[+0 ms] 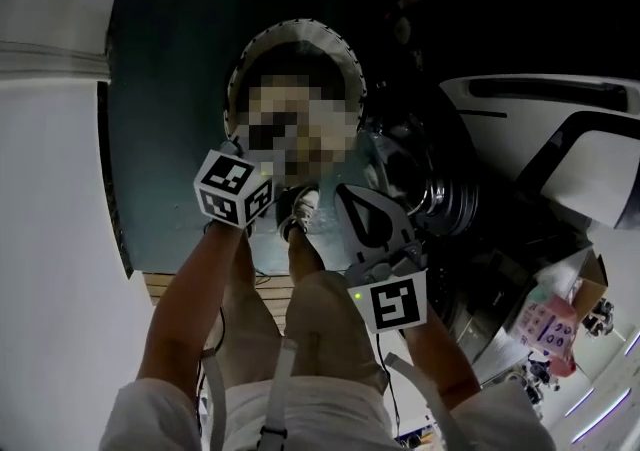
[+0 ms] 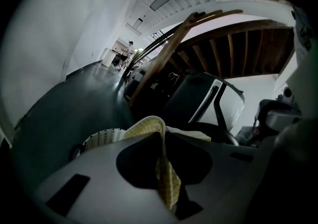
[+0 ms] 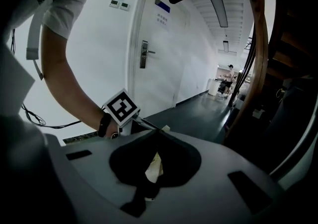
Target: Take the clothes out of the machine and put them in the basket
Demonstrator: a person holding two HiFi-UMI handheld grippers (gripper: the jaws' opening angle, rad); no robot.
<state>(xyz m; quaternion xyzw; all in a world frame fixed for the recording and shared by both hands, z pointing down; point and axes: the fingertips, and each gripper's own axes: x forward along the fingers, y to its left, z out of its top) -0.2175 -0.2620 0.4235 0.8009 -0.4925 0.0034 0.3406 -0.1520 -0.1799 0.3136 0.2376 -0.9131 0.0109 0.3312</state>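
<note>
Clothes: checked cloth (image 2: pixel 167 181) clenched in your left claw (image 2: pixel 160 136), pale fold (image 3: pixel 153 166) pinched in your right claw (image 3: pixel 157 136), both just short of the basket (image 2: pixel 102 138); release early and they may land on the floor (image 2: pixel 74 99).

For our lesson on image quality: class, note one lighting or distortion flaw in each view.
Head view: dim, floor near black, basket rim lit. Left gripper view: fisheye curves the beams; cloth shadowed. Right gripper view: bright wall, door bowed.
</note>
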